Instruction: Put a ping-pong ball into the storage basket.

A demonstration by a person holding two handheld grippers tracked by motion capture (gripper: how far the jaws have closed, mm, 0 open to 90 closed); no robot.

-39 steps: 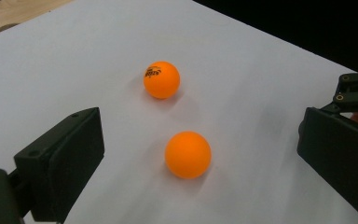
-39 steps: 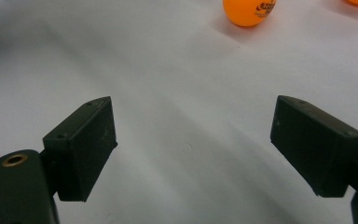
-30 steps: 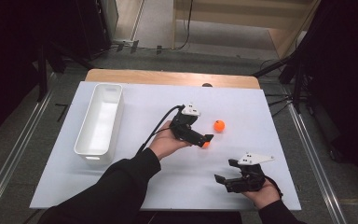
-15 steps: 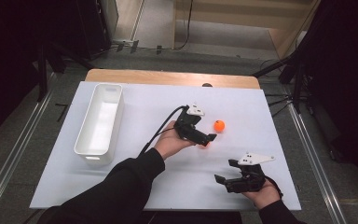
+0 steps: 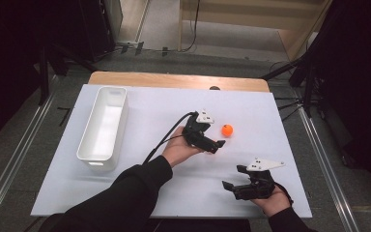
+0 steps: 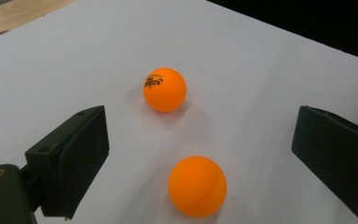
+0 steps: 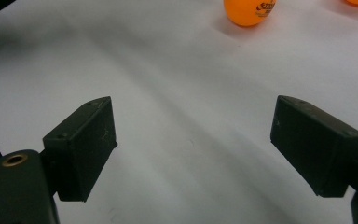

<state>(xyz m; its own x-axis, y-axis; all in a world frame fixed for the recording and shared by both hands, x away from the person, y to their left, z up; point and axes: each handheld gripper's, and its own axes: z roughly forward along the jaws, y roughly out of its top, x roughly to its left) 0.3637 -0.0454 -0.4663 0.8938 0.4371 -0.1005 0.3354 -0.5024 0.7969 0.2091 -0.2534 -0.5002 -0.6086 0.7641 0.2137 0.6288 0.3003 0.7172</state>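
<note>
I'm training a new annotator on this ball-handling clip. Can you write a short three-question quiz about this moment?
1. True or false: the left gripper is shut on a ball.
2. How many orange balls does the left gripper view show? A) one B) two C) three
3. Fill in: the white bin stands on the ____ side of the white table in the high view.

Key
1. False: its jaws stand open, with the near ball between them and the far ball beyond.
2. B
3. left
</note>
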